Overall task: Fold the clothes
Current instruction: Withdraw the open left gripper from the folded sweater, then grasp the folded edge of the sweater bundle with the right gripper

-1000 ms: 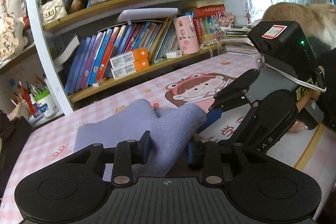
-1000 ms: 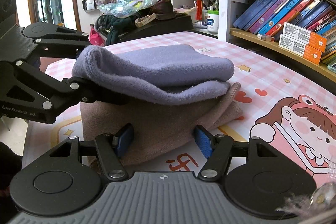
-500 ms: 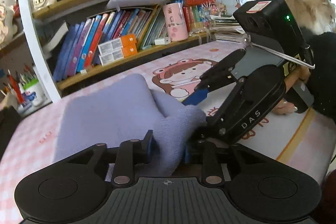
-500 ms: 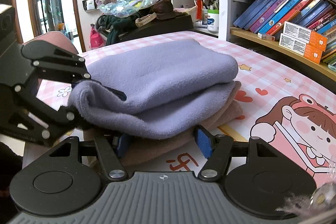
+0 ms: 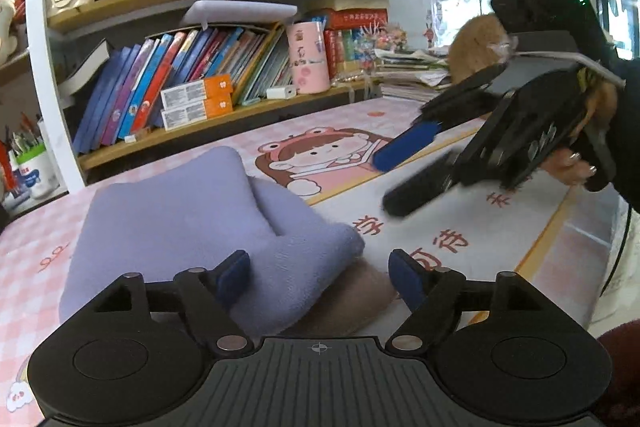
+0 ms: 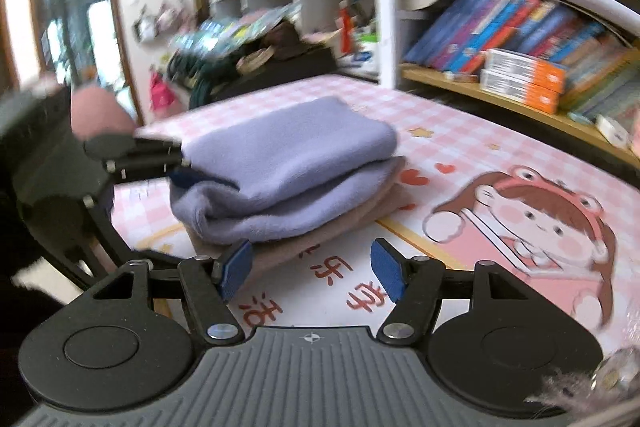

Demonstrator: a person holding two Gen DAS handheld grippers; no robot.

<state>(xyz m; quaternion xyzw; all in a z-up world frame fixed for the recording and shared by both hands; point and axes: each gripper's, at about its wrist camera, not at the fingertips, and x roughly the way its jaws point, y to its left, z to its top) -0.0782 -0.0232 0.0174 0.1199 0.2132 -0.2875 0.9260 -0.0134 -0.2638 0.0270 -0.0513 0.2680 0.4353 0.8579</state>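
On the pink checked desk (image 5: 460, 251), away from its bookshelf edge, your folded lilac cloth (image 5: 192, 211) lies atop a folded brown cloth (image 6: 320, 239). Your left gripper (image 5: 318, 277) is opening, its jaws spread either side of the lilac cloth's near corner, the left pad just beside the fabric and the right pad clear. Your right gripper (image 6: 312, 269) stands spread and empty, with only the stack's edge beside its left pad.
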